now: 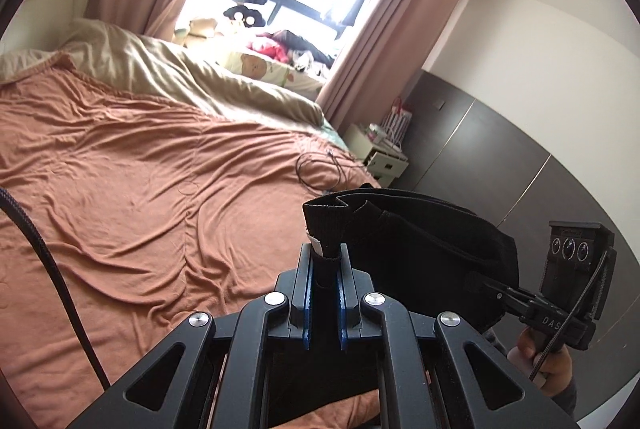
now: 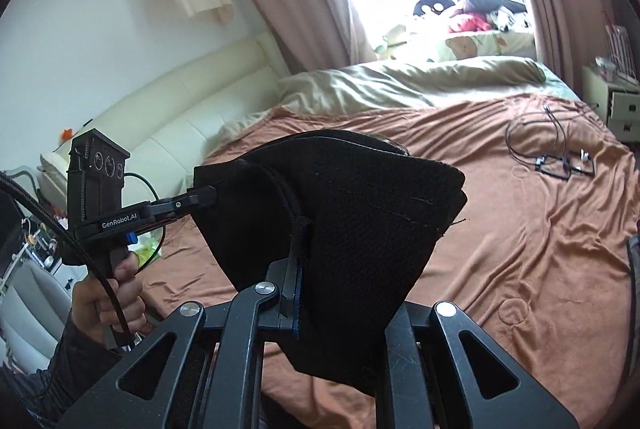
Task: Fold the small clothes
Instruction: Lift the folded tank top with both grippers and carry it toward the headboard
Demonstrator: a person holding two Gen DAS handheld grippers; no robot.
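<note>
Matt black knit garment, wrinkled soft orange cloth bedspread

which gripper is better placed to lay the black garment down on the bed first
Left, probably. The left gripper pinches only the ribbed waistband, with bare orange blanket ahead. The right gripper is draped by the black garment, hiding its fingers.

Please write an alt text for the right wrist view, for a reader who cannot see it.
Two handheld grippers hold a small black garment in the air above a bed with an orange blanket: the right gripper pinches its lower edge, the left gripper its left edge. A black cable lies on the blanket.
</note>
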